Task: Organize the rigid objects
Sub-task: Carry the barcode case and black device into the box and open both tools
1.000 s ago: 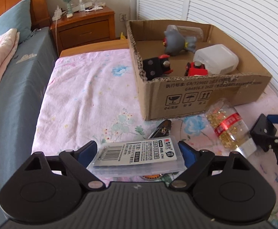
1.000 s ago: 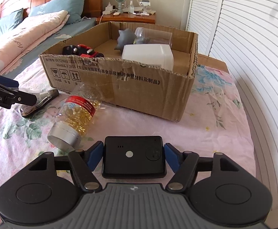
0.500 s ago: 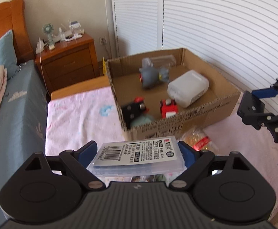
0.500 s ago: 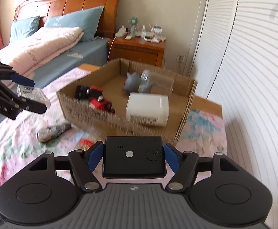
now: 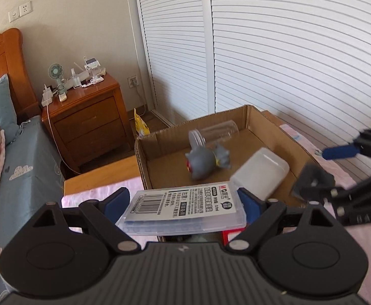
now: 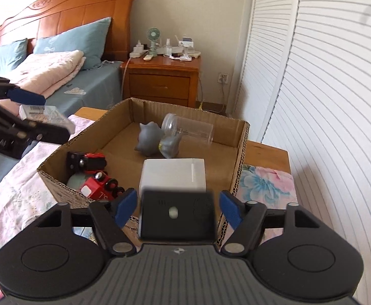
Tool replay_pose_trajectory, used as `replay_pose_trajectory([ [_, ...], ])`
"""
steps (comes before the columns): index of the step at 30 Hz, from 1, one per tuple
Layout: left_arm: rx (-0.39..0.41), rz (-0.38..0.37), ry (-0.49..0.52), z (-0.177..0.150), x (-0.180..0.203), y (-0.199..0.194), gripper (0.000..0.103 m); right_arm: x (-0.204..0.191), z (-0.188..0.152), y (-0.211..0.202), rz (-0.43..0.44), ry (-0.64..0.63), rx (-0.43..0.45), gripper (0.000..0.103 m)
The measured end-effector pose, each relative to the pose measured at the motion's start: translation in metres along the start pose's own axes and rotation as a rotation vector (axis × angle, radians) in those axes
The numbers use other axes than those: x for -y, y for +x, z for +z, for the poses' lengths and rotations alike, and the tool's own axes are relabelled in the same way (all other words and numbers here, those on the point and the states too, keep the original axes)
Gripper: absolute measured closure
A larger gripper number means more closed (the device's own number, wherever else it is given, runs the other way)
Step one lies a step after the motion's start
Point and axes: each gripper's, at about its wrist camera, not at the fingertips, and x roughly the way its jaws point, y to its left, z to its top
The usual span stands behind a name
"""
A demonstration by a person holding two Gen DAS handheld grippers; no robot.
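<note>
My left gripper (image 5: 184, 203) is shut on a clear flat plastic case with a barcode label (image 5: 182, 209) and holds it above the near edge of the cardboard box (image 5: 144, 175). My right gripper (image 6: 176, 207) has its blue pads apart on both sides of a blurred black device (image 6: 176, 214) over the box's near wall (image 6: 55, 181). In the box lie a grey toy (image 6: 148, 141), a clear jar (image 6: 190, 128), a white container (image 6: 174, 178) and red toy vehicles (image 6: 100, 185). The left gripper also shows in the right wrist view (image 6: 30, 111).
The box sits on a pink floral bedspread (image 6: 10, 198). A wooden nightstand (image 5: 88, 122) with a small fan stands behind it. White louvred doors (image 5: 287, 50) run along the right. Pillows (image 6: 71, 38) and a headboard lie to the left.
Both grippers rose and moved forward over the box. The right gripper's pads have spread away from the black device, which now looks blurred. The left gripper still holds the case.
</note>
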Motion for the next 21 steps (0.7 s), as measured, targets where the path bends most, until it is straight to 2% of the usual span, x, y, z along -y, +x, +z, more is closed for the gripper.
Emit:
replay_pose_trajectory([
  [2,0.000,0.000,0.004,0.007,0.001,0.008,0.013,0.001,-0.003,-0.002,-0.001,0.034,0.006,0.000],
  [4,-0.002,0.002,0.009,0.013,0.002,0.015,0.013,0.001,-0.005,-0.007,-0.002,0.061,0.022,0.000],
  [12,-0.034,-0.001,0.013,0.027,0.009,0.040,0.013,-0.007,-0.019,-0.024,-0.037,0.159,-0.008,0.000],
  [21,-0.062,0.027,0.012,0.037,0.012,0.060,0.013,-0.020,-0.031,-0.040,-0.073,0.149,-0.016,0.000],
])
